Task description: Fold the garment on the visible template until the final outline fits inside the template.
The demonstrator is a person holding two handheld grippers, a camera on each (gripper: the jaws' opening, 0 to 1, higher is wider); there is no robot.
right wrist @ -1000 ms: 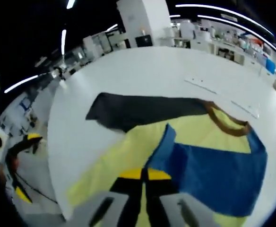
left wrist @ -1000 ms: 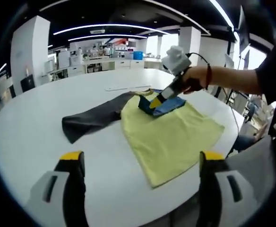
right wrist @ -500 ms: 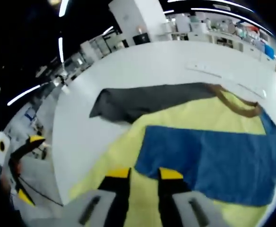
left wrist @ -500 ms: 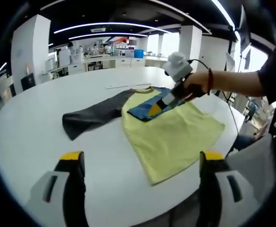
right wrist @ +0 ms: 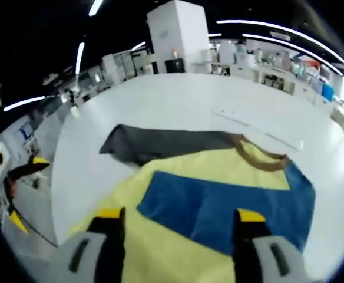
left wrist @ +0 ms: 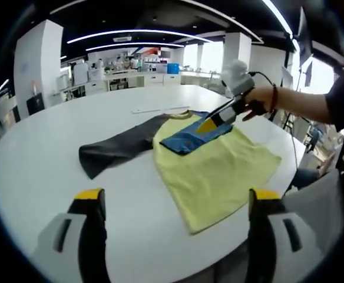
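The yellow shirt (left wrist: 216, 171) is spread flat on the white bench (left wrist: 42, 171) — blue sleeve (left wrist: 192, 137) folded onto its chest, grey sleeve (left wrist: 116, 148) stretched toward 9 o'clock — while both the left claw (left wrist: 175, 197) and right claw (right wrist: 181, 217) are seen wide apart, holding nothing.

Soft matt cloth on the garment (left wrist: 216, 168), yellow body, blue sleeve (right wrist: 231, 203) a touch fleecier, dark grey sleeve (left wrist: 116, 147) dull. White table (left wrist: 36, 177) smooth with faint sheen. Gripper (left wrist: 171, 200) jaws look like matt plastic.
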